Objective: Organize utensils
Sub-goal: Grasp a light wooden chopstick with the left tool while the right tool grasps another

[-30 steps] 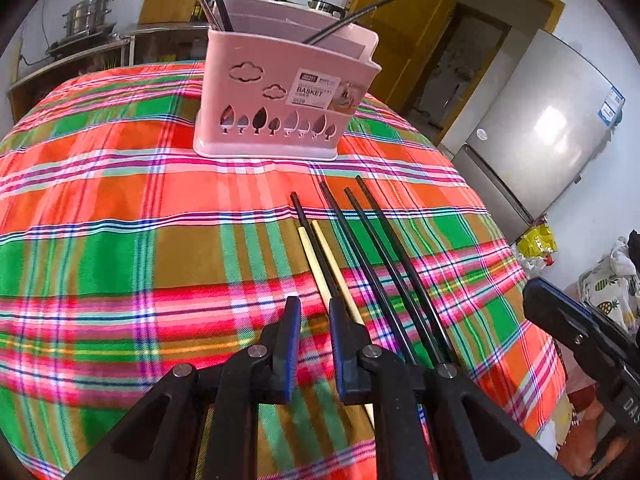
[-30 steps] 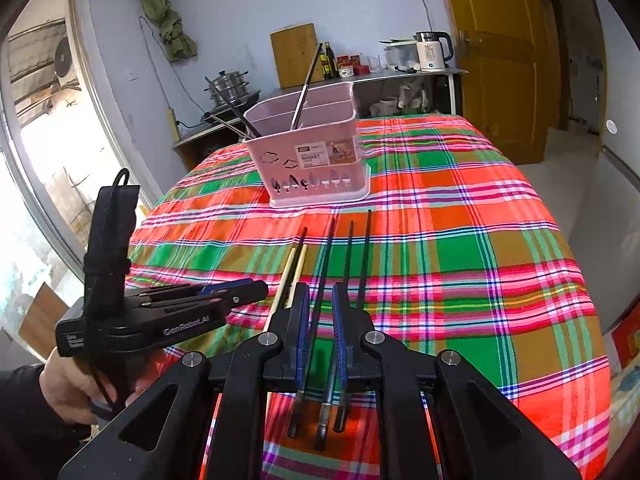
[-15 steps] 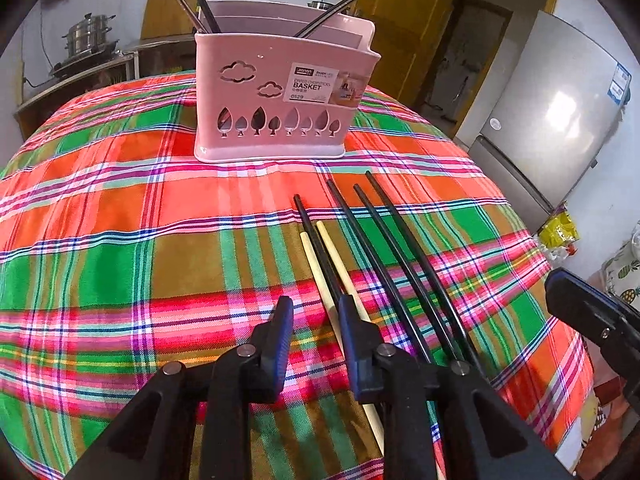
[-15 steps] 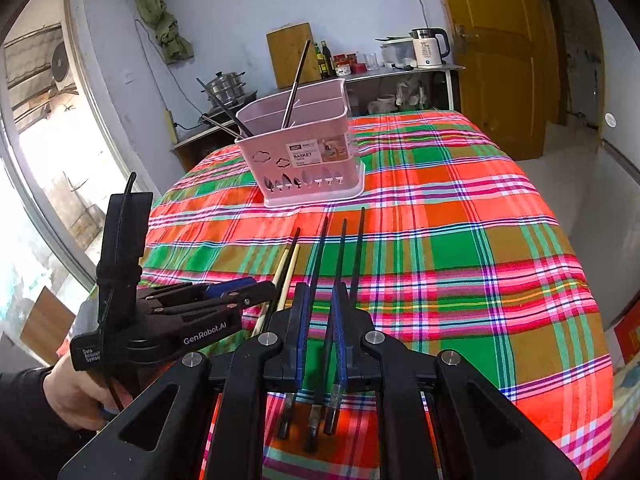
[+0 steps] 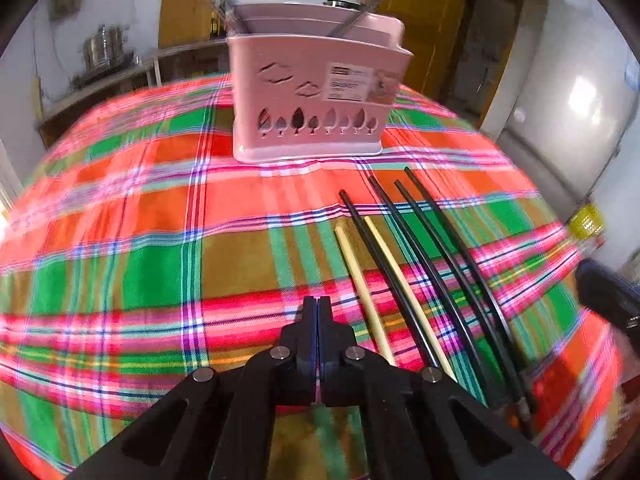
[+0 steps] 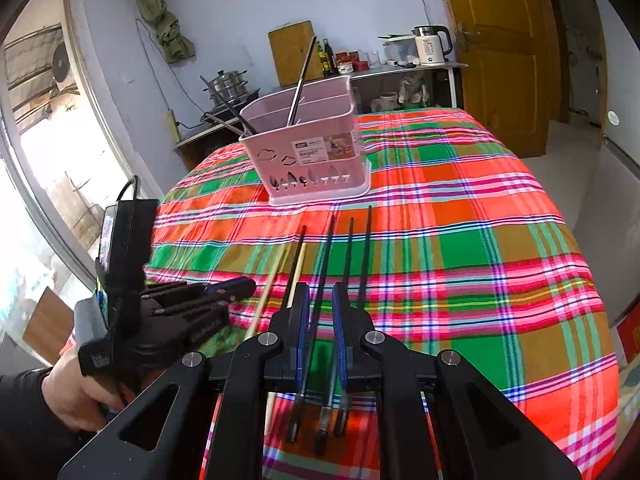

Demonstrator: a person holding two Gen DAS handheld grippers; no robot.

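Right now my left gripper [image 5: 318, 312] is clenched, pads flush together w/ nothing between them, hanging over the plaid tablecloth [image 5: 140, 248] just at 9 o'clock of the chopsticks. Those lie loose on the cloth in a rough fan: two pale wooden chopsticks [image 5: 362, 280] and four black chopsticks [image 5: 436, 264], tips aimed toward 12 o'clock at the pink utensil basket [image 5: 316, 96], which stands upright near the far side of the table, apart from the chopstick tips. Left-cam pic is motion-blurred, so I can't tell fine detail there. From the right cam, my right gripper [image 6: 320, 312] sits low over the black sticks w/ a narrow gap between the blue pads; one black stick runs through that gap, but I can't tell if the pads actually press on it. At 9 o'clock in that view a hand [image 6: 76, 392] grips the left unit. Basket holds a few dark utensils [image 6: 300, 80] leaning out the top, some in the left compartment, one nearer the middle. Kettle [image 6: 430, 44] and steel pot [image 6: 226, 82] sit on the counter behind.
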